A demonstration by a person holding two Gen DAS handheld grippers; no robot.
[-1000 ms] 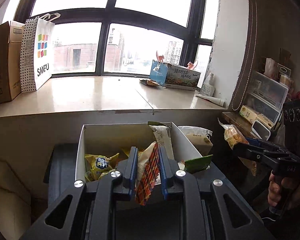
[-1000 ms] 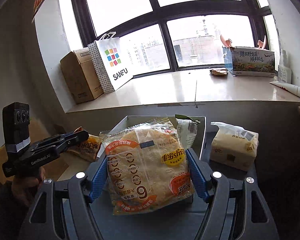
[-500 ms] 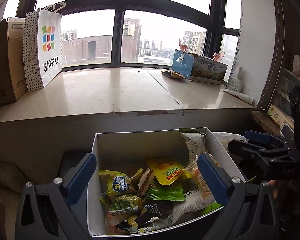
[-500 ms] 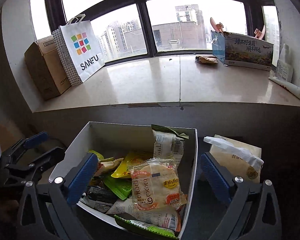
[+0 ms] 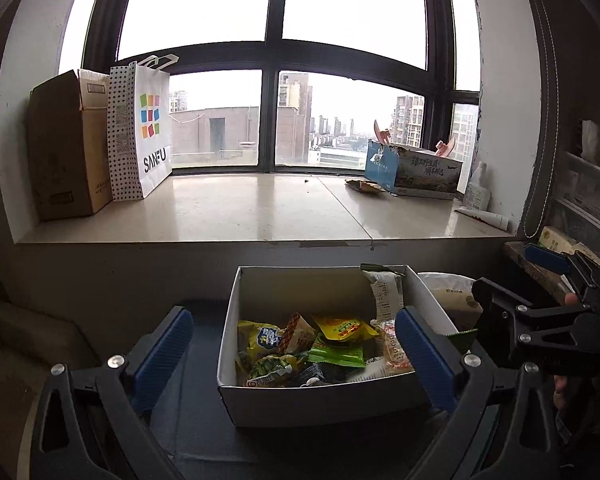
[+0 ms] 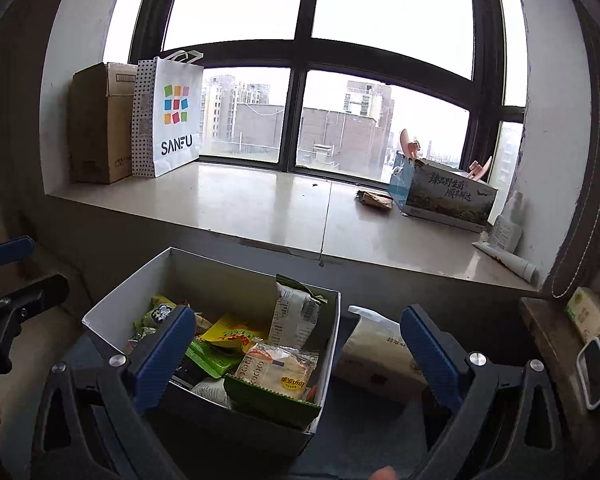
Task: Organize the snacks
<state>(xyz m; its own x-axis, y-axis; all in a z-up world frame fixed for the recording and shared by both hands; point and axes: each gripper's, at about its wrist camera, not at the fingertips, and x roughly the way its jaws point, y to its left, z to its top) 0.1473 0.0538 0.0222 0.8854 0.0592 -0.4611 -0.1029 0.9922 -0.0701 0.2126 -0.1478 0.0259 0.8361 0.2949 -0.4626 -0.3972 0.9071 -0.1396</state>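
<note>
- Left gripper: spread wide, nothing between the 2 blue pads, held back from the near wall of the white box.
- Right gripper: likewise spread wide and holding nothing, left pad in front of the box's near-left corner, right pad over the soft tissue pack.
- Also seen from the left wrist camera at the right edge as a black frame with a blue tip; left gripper seen the same way at the left edge of the right wrist camera.
- White box: open-topped, standing on a dark surface just below the window sill, filled with loose snack packets.
- Inside, left wrist view: yellow packet with a blue label at the left, yellow pouch in the middle, green packet just beneath it, green-pea packet near the front wall.
- White sachet propped upright against the box's right wall.
- Round flatbread pack lying on top near the front-right corner, partly over a green-edged bag.
- Tissue pack just beside the box's right wall, outside it.
- On the sill: cardboard carton and SANFU paper bag touching at the left, blue printed box at the right, crumpled wrapper just beside it, white tube at the far right.
</note>
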